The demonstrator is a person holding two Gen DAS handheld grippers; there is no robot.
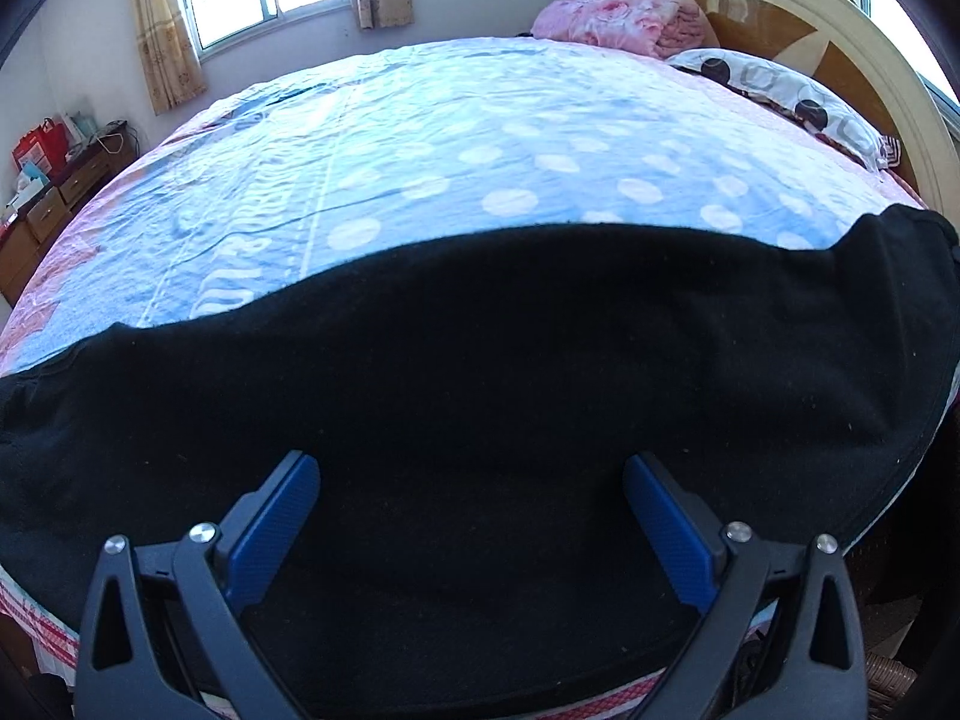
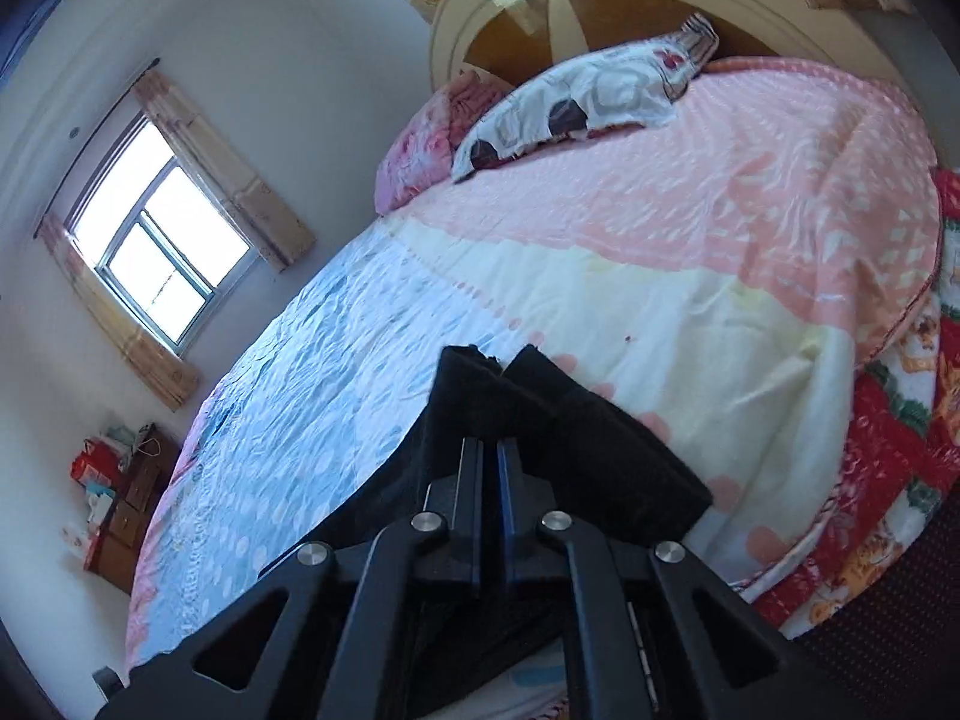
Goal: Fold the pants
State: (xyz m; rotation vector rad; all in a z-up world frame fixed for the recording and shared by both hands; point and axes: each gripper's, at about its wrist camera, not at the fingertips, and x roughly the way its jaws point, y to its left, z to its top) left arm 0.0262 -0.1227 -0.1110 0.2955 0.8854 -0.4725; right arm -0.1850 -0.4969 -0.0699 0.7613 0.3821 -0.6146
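The black pants (image 1: 480, 360) lie spread across the near edge of the bed (image 1: 420, 138), on its blue dotted cover. The left gripper (image 1: 471, 468) hangs just above them with its blue-padded fingers (image 1: 276, 516) spread wide, dark cloth filling the gap beneath, nothing pinched. At the pants' right end, the right gripper (image 2: 489, 450) has its fingers pressed together on a raised fold of the cloth, which bunches up past the tips. A spotted pillow (image 2: 570, 102) rests at the far headboard (image 2: 600, 6).
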